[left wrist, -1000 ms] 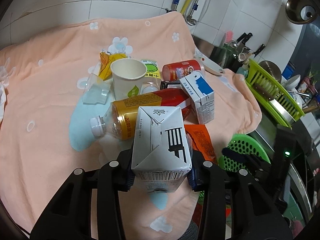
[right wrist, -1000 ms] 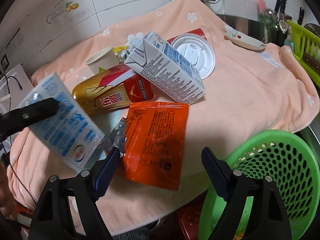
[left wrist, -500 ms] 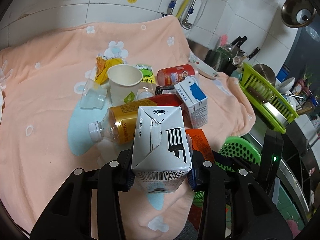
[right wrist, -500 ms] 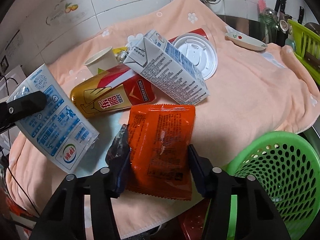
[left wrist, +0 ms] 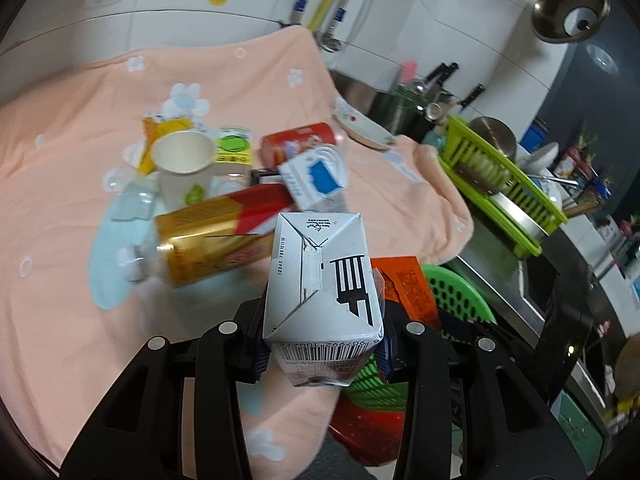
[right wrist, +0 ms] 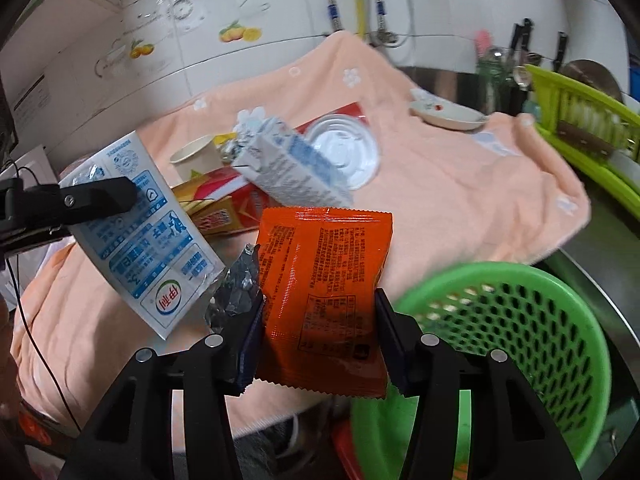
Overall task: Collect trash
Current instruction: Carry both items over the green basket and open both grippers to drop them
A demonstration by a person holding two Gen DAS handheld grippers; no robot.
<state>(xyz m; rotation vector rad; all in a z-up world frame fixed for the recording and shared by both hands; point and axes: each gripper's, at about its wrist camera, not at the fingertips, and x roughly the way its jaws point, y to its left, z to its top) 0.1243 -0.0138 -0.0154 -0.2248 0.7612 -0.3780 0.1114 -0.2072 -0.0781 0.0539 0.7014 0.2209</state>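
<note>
Left wrist view: the left tongs [left wrist: 322, 350] are clamped on a white milk carton [left wrist: 320, 280], held up at centre frame above the peach towel [left wrist: 60, 200]. Right wrist view now: the right tongs [right wrist: 318, 336] are pinched on an orange snack packet [right wrist: 324, 292] at lower centre, with a scrap of crumpled foil [right wrist: 234, 292] caught against the left pad. Both pieces look lifted clear, and the green basket [right wrist: 520, 320] waits at lower right, just beside the packet. Plenty remains at mid-frame: a golden bottle [left wrist: 216, 240], a paper cup [left wrist: 184, 160], a blue-and-white carton [left wrist: 316, 176]. The danger, I'd say, is the packet, which is thin and slick and could slide from the pads mid-swing. That foil may drop short of the basket. With both loads so close, a crossing swing could knock them together.
</note>
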